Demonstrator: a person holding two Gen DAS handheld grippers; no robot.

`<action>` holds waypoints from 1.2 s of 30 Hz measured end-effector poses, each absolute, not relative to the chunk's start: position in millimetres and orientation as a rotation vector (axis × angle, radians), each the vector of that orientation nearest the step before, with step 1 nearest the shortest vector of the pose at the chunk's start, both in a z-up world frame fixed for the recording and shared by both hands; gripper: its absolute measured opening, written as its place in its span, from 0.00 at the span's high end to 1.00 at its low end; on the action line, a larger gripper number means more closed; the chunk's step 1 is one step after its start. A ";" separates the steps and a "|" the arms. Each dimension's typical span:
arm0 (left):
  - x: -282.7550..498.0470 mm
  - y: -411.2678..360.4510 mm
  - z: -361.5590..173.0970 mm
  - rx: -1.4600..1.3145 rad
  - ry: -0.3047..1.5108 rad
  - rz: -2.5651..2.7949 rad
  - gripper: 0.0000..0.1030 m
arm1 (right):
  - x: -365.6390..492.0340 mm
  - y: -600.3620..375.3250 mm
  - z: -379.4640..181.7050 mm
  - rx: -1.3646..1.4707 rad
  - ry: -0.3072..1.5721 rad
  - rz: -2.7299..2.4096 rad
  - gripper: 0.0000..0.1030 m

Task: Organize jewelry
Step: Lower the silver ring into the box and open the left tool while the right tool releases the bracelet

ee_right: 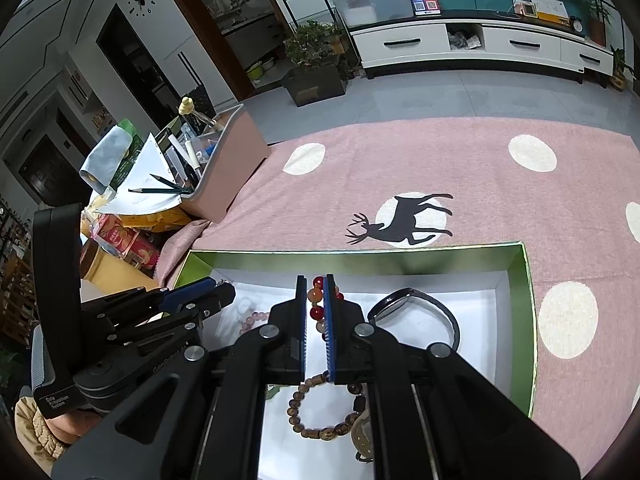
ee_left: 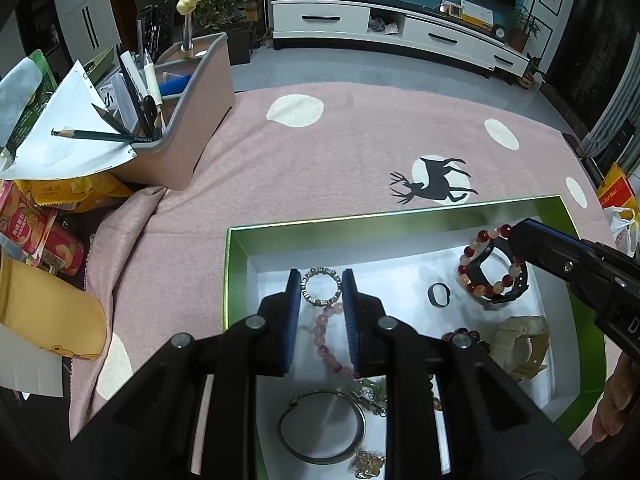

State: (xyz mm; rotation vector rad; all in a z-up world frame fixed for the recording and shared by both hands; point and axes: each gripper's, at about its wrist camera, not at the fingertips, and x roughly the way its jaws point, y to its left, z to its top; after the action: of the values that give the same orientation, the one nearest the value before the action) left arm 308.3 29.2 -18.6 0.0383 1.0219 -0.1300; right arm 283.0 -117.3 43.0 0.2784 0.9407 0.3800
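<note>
The right gripper (ee_right: 316, 306) has its jaws drawn close, pinching the red bracelet (ee_left: 490, 264) of red and pale beads; the beads sit pressed between the blue pads (ee_right: 329, 328) and the strand hangs partly lifted above the box floor, beside a black watch (ee_right: 420, 312). The left gripper (ee_left: 322, 292) stands with its jaws spread, nothing clamped; a silver ring bracelet (ee_left: 321, 286) lies between its tips, and a pink bead strand (ee_left: 326, 336) runs down the gap between the pads, with no firm contact visible. All the jewelry lies in a shallow box (ee_left: 236, 264) with green walls and a white floor. Also in it: a small black ring (ee_left: 439, 294), a cream watch (ee_left: 522, 342), a plain metal bangle (ee_left: 322, 426), a brown bead bracelet (ee_right: 320, 412), and some small green and gold pieces near the lower edge that are too cramped to identify. The box rests on a pink cloth (ee_left: 320, 152) with cream dots and a black deer print. At the cloth's left edge stands a pink organizer (ee_left: 200, 100) holding pens and pencils, with snack packets (ee_left: 44, 224) and paper piled next to it. Beyond is grey floor, a white TV cabinet (ee_left: 384, 28) against a teal wall, and potted plants.
</note>
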 end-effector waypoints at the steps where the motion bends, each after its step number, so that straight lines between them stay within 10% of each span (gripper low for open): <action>1: 308.3 28.9 -19.2 0.041 1.022 -0.127 0.80 | 283.2 -116.8 42.5 0.278 0.941 0.379 0.93; 36: 316.3 28.2 -29.9 0.068 1.047 -0.110 0.80 | 295.9 -112.8 27.8 0.275 1.007 0.350 0.93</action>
State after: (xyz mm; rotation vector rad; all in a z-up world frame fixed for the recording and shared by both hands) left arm 316.3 28.2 -29.9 0.0679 1.0473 -0.1104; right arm 295.9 -112.8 27.8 0.2747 1.0067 0.3503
